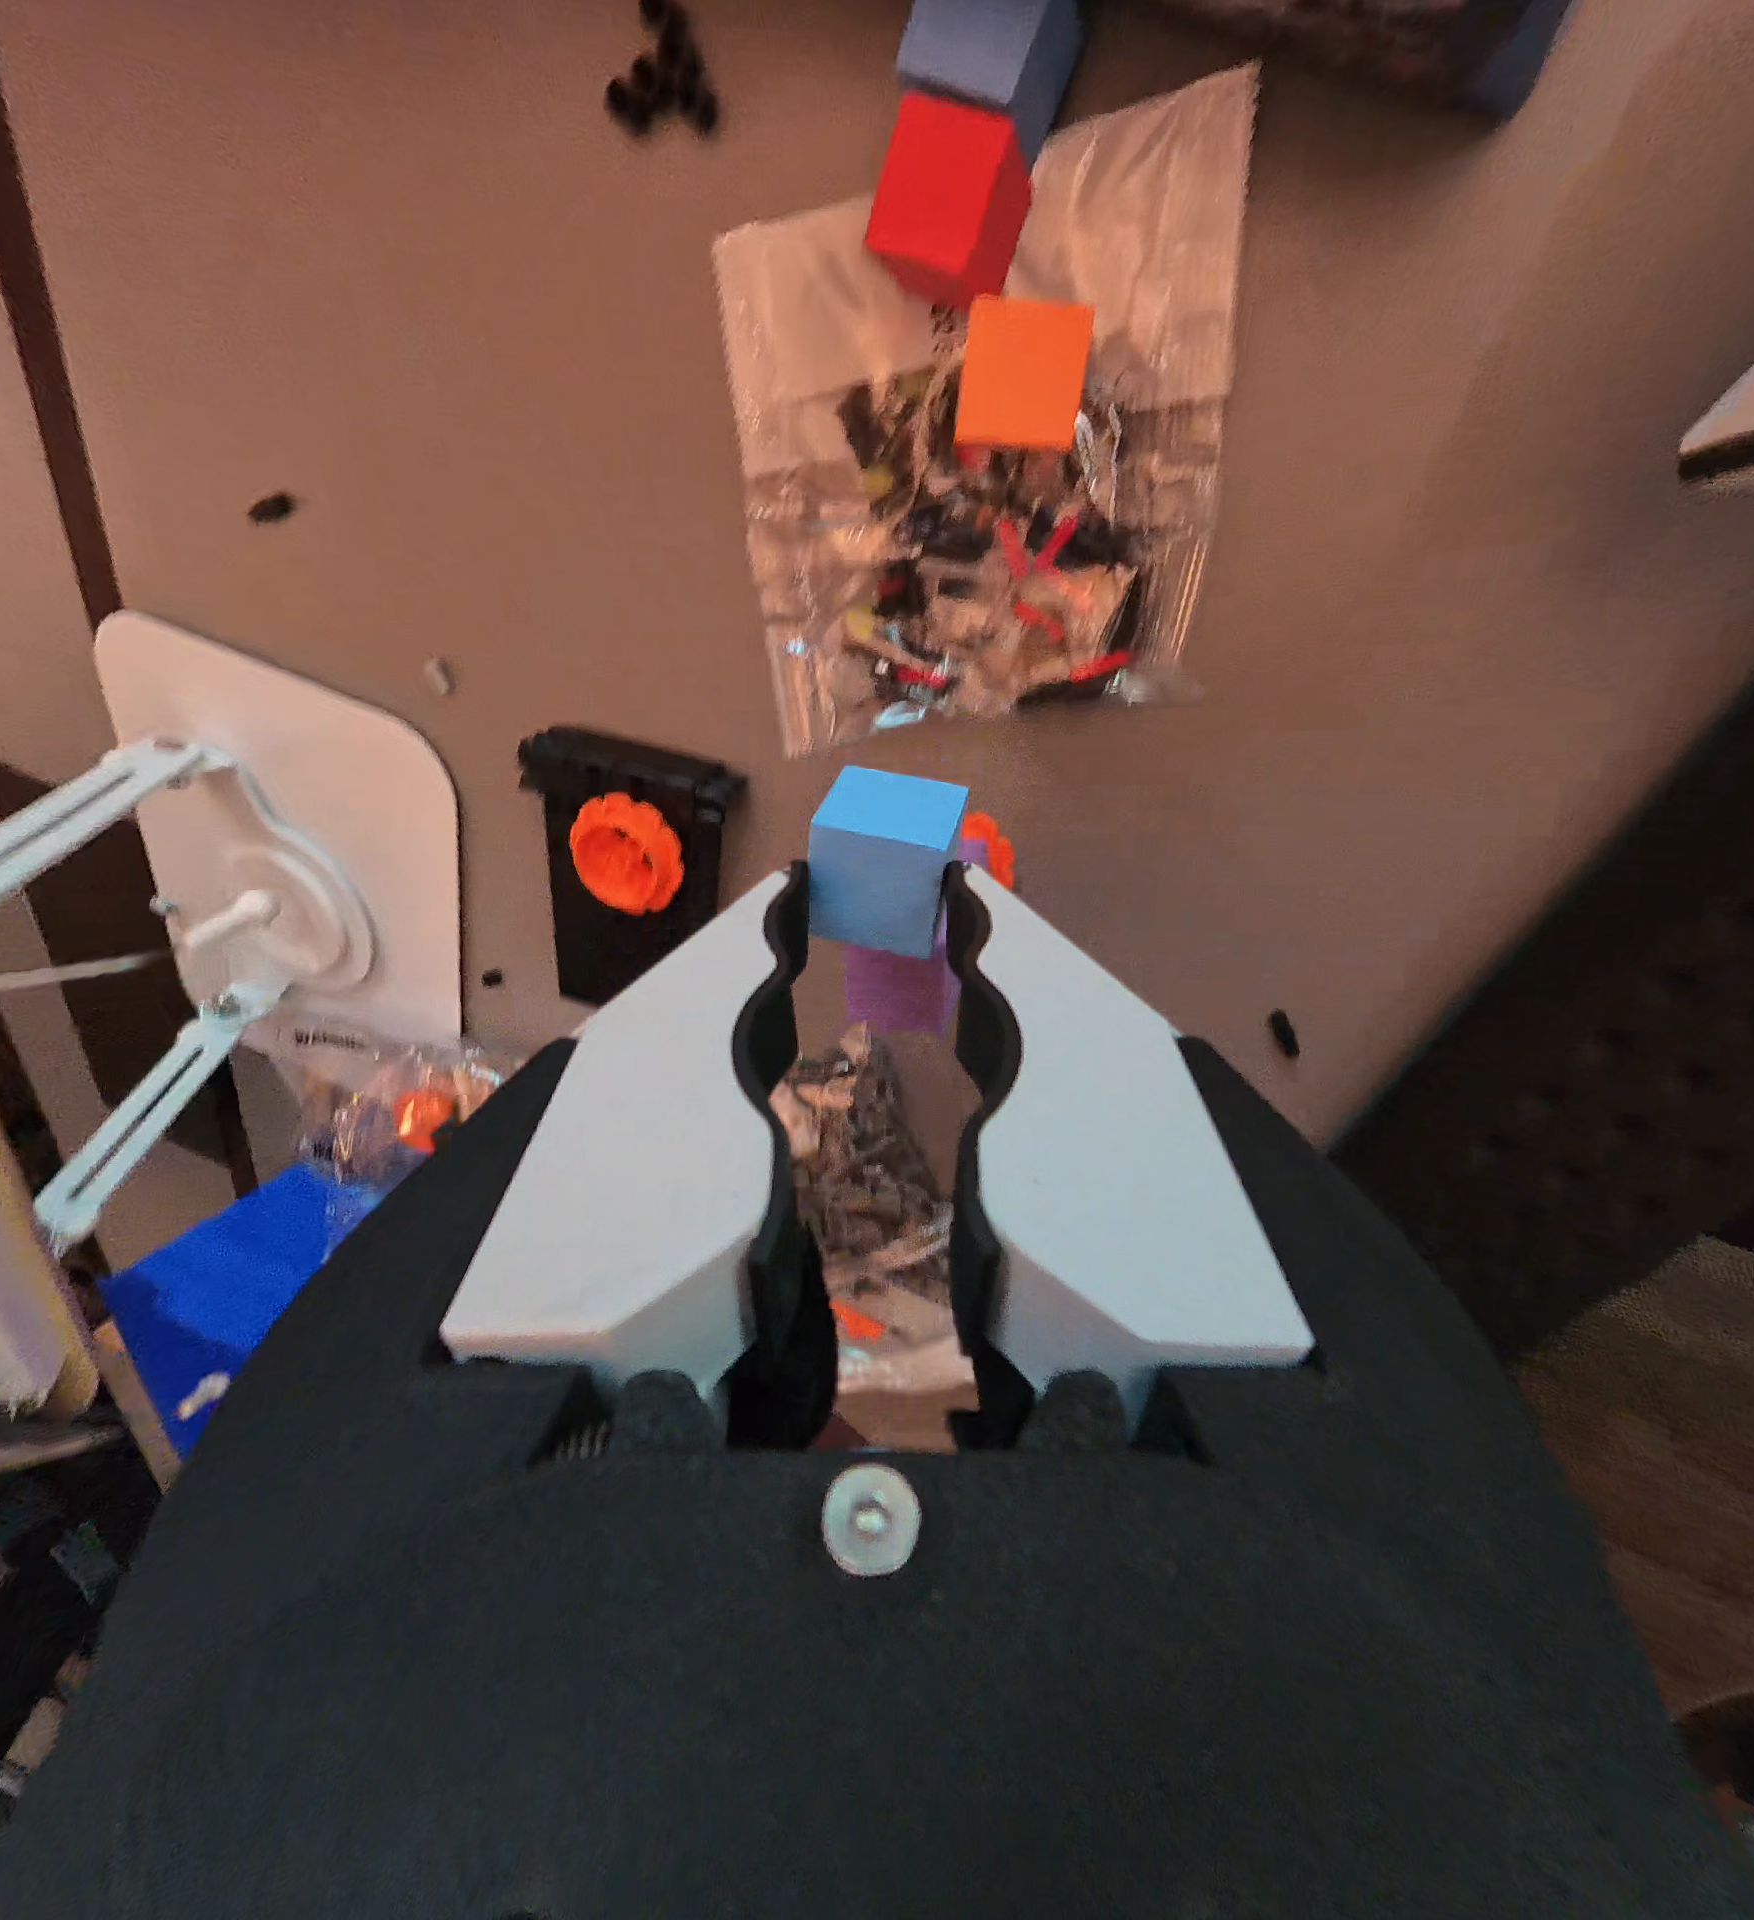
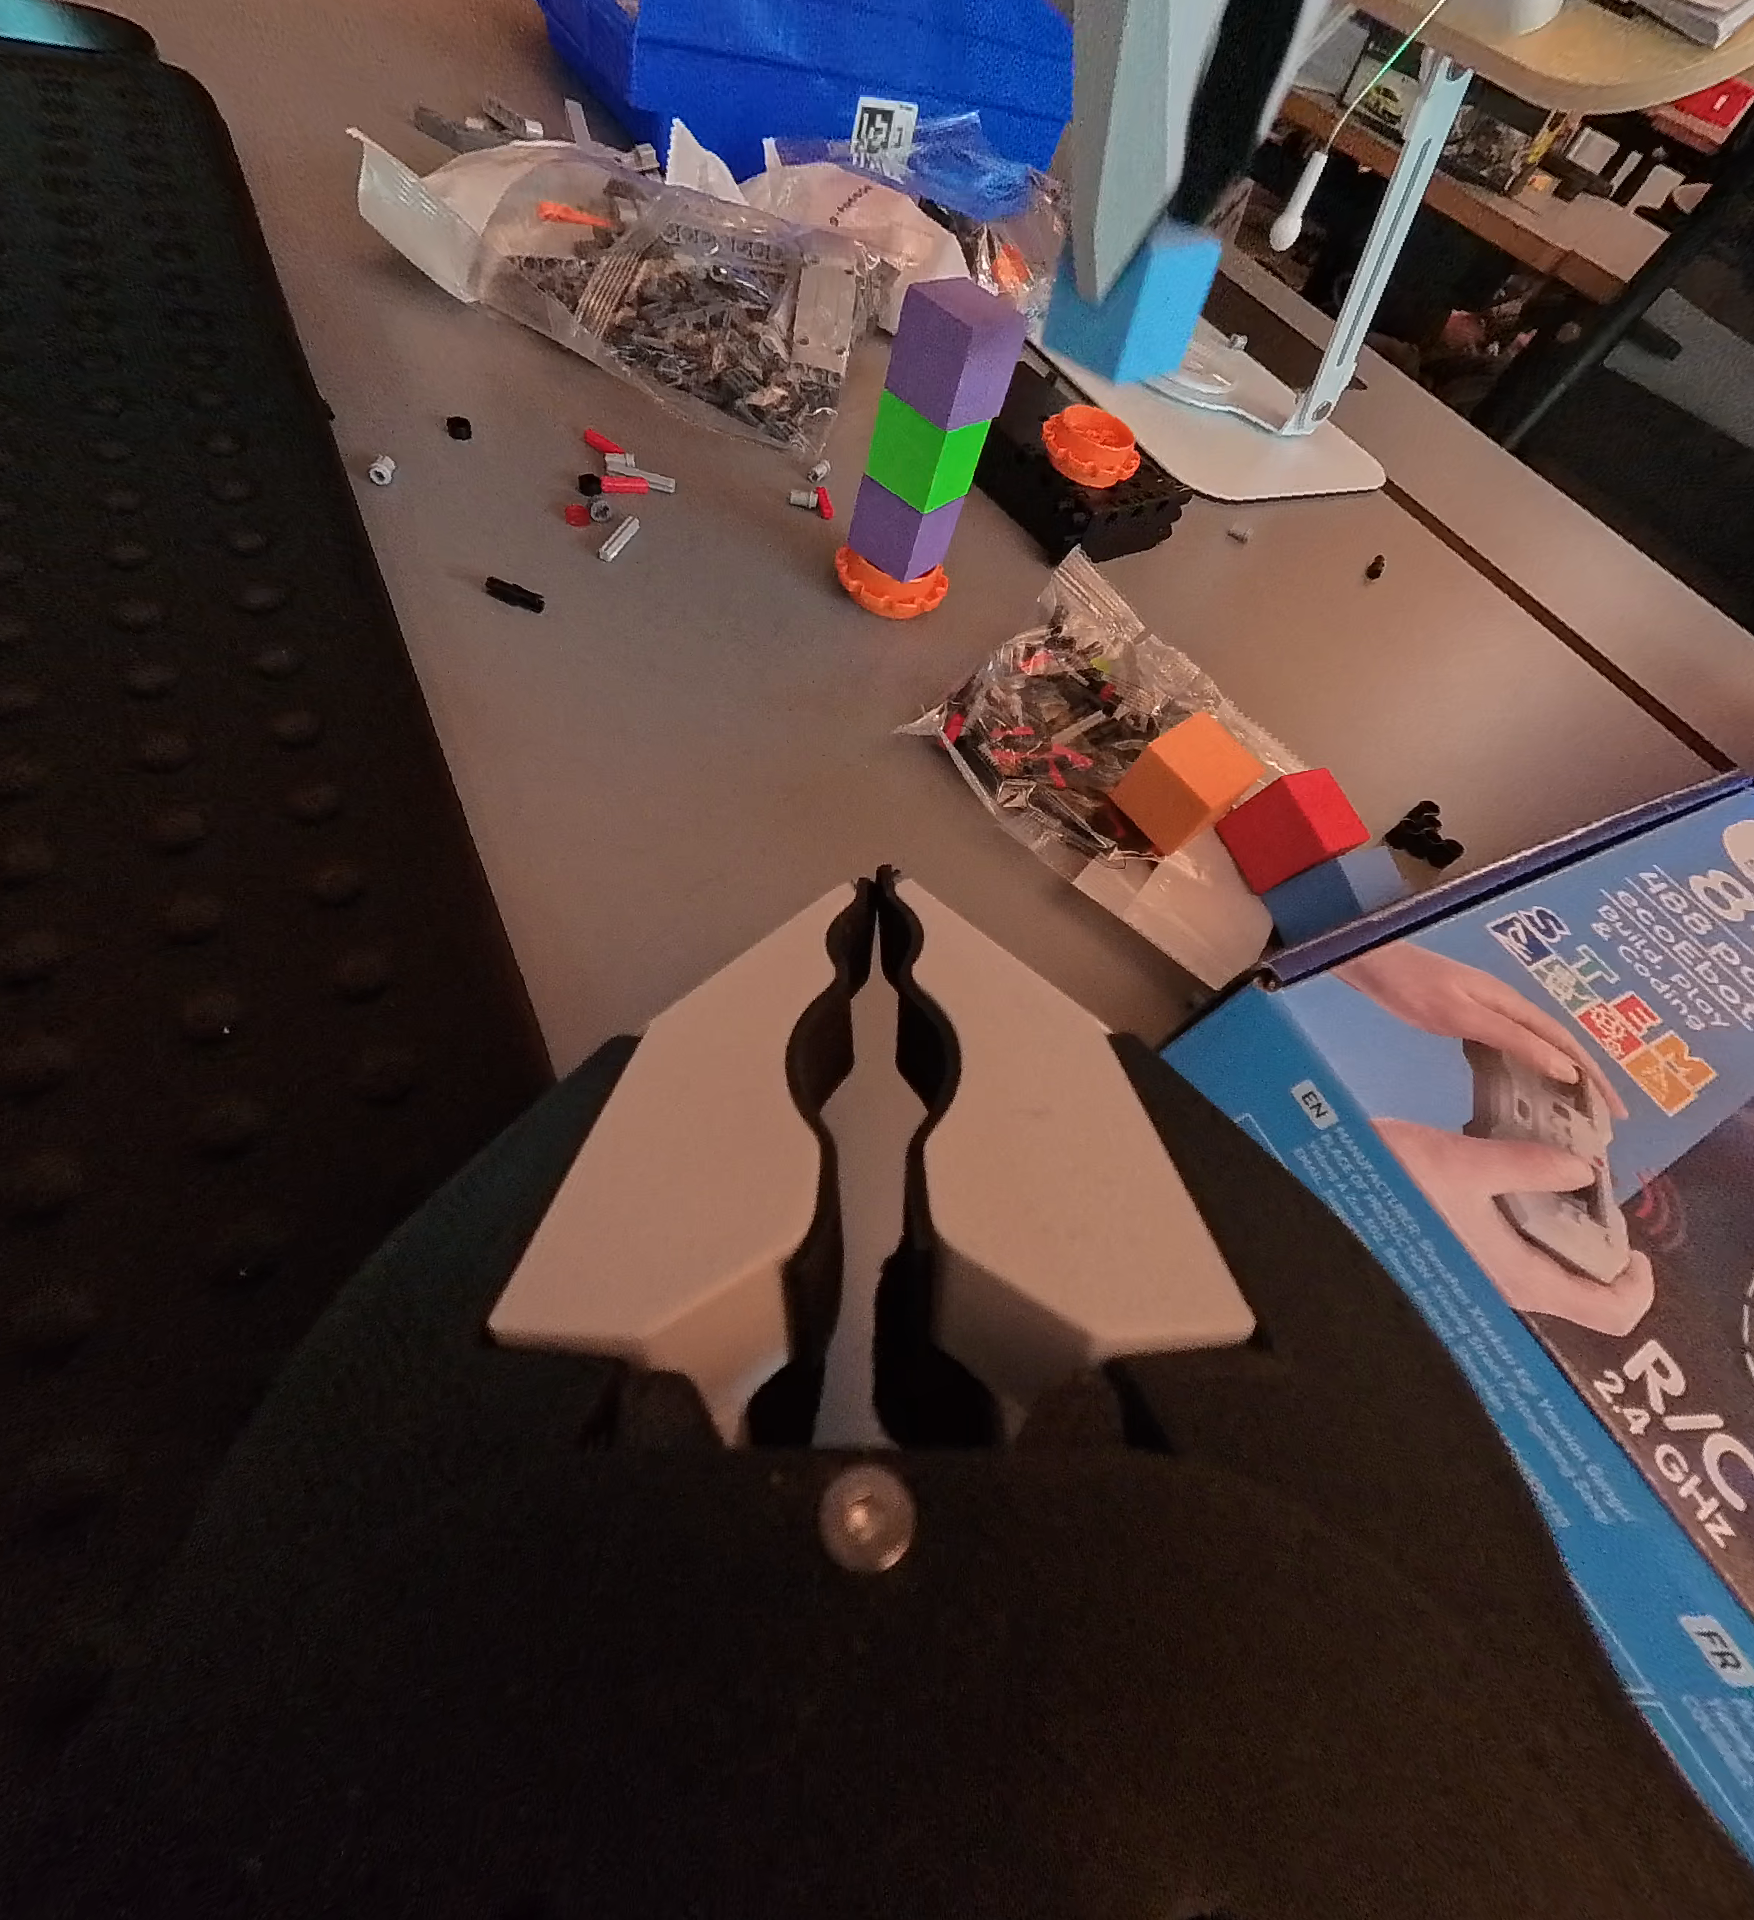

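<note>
**Left tool grips blue cube above the stack**

The left tool [image 1: 878, 883] points down at the table [image 1: 437, 364], clamped on a blue cube [image 1: 888, 857] above the purple-green-purple stack [image 2: 930, 431]; from its own camera most of that stack is hidden. The right tool [image 2: 878, 883] hangs low, tips together, holding nothing, beside a box [image 2: 1579, 1195] cut off at the edge.

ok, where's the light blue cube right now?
The light blue cube is pinched between the left gripper fingertips, held in the air above and just beside the purple-green-purple tower; in the right wrist view it sits upper right.
</note>
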Demonstrator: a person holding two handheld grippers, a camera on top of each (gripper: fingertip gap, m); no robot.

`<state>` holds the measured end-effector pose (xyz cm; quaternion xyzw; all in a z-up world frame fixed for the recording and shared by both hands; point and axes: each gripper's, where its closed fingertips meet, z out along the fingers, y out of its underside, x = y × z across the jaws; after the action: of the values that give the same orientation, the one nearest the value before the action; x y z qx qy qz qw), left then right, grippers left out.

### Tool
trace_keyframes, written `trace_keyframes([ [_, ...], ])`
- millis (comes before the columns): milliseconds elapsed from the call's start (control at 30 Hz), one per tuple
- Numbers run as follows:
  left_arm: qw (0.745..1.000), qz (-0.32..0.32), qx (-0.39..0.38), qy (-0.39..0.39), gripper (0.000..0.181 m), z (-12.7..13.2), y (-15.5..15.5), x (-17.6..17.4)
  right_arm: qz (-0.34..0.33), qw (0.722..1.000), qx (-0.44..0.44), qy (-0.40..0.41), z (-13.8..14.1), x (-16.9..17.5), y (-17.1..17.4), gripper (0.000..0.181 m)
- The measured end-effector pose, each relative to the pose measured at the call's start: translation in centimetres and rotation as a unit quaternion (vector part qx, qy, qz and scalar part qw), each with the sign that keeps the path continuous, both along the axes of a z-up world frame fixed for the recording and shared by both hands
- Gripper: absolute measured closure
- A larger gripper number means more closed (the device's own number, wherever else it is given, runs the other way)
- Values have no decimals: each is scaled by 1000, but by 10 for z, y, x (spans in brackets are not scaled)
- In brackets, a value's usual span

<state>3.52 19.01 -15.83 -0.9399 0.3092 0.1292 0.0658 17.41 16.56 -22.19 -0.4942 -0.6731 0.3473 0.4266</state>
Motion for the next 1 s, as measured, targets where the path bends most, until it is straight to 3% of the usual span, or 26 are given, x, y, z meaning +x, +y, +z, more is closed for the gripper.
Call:
trace_keyframes([
  [167, 999, 31, -14, 4, 156, 16, -21, -19, -2, 1000, 6, -2, -1, 0, 0, 181],
  [633, 997, 51, -57, 4, 156, -10, -30, -25, -3, 1000, 7, -2, -1, 0, 1, 181],
  [1000, 997, 60, -49, 3, 156, -4, -31, -29, -3, 1000, 8, 0, -1, 0, 1, 181],
])
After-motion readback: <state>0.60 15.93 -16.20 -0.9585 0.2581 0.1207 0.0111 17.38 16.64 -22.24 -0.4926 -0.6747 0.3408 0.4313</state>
